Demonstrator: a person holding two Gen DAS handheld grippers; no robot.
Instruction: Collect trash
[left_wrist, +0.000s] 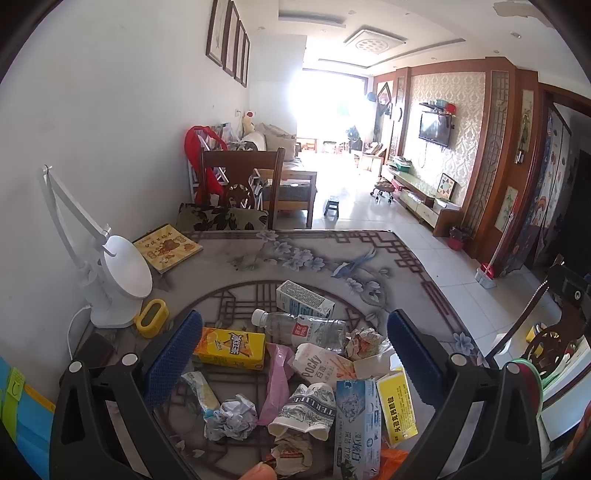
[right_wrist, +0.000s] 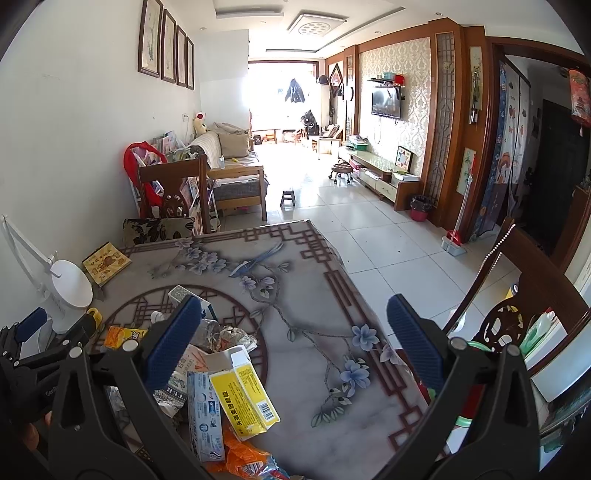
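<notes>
Hovering over the patterned table (left_wrist: 332, 254), we hold the left gripper (left_wrist: 295, 354) and right gripper (right_wrist: 291, 339) spread wide, both empty; the near heap of crumpled paper and flattened cartons (left_wrist: 295, 387) looks light and crushable, so we'd pinch the yellow cardboard box (right_wrist: 245, 397) across its stiff edges

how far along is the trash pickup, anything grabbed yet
Nothing looks done: the trash still lies on the table. In hand: nothing; the left gripper and right gripper are both open and empty. Left: everything, including the plastic bottle, yellow drink carton, crumpled paper and toothpaste box.
</notes>
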